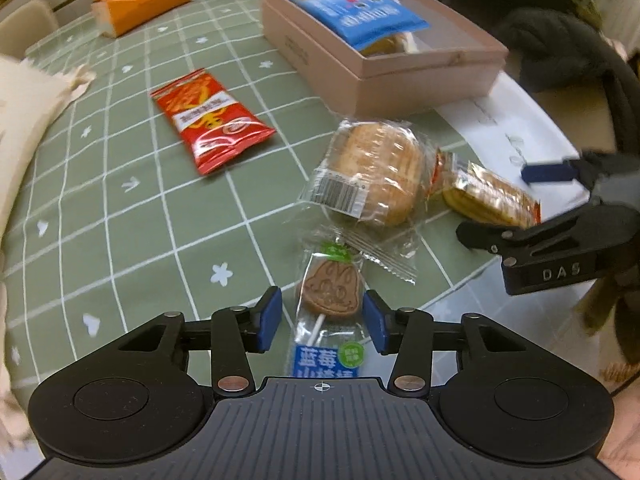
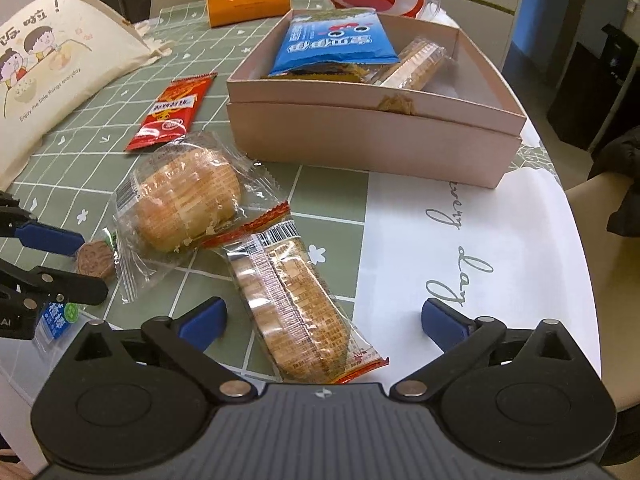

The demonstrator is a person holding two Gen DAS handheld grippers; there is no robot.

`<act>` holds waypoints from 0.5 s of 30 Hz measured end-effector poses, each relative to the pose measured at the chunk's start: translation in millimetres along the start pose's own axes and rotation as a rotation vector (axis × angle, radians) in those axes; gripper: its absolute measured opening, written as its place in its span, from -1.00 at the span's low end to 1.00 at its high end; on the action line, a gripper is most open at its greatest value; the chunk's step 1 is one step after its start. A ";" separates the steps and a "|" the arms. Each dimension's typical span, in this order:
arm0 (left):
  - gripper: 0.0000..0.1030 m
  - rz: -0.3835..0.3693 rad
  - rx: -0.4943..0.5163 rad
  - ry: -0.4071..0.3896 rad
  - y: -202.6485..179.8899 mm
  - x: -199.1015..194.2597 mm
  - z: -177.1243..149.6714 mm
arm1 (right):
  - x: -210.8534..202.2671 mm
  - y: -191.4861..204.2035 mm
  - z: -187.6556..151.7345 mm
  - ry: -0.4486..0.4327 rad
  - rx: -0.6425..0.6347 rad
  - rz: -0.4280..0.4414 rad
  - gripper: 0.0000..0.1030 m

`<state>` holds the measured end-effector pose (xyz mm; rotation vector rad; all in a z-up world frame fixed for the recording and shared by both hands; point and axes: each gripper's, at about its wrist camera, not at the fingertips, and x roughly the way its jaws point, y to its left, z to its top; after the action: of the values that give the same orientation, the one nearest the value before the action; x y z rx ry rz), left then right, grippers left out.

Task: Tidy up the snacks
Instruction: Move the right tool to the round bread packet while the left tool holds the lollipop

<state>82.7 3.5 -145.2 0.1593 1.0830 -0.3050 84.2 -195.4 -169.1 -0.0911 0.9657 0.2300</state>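
Between the spread, not touching pads of the left gripper (image 1: 322,320) lay a lollipop (image 1: 331,288) with a blue Chinese label. Ahead of the wide-open right gripper (image 2: 322,320) lay a barcoded cracker pack (image 2: 294,300); farther ahead, the box (image 2: 372,136) held a blue packet (image 2: 334,42). "DAS" was embossed on the right gripper.

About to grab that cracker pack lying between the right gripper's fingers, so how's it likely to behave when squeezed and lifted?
The cracker pack probably lifts as one fairly stiff block, since the crackers sit stacked in a tight row. They look thin, so a hard squeeze may crack them. The glossy wrapper could slip against the right gripper, whose jaws stand wide open around it.
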 end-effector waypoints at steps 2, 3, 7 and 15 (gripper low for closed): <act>-0.06 0.004 -0.030 -0.024 0.0 -1.6 -4.4 | -0.9 1.1 -3.6 -0.021 0.016 -0.009 1.00; -0.06 0.010 -0.032 -0.031 -0.8 -2.2 -5.8 | -1.4 1.5 -4.8 -0.026 0.024 -0.015 1.00; -0.24 0.006 -0.076 -0.045 4.3 -6.1 -9.3 | -0.2 2.6 3.1 0.026 0.001 0.004 0.97; -0.24 0.092 -0.364 -0.067 53.9 -30.2 -24.8 | -28.9 34.1 47.6 -0.074 -0.030 0.087 0.82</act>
<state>66.1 66.4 -131.1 -0.1252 1.0433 -0.0274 98.6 -158.2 -117.4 -0.0680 0.8935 0.3262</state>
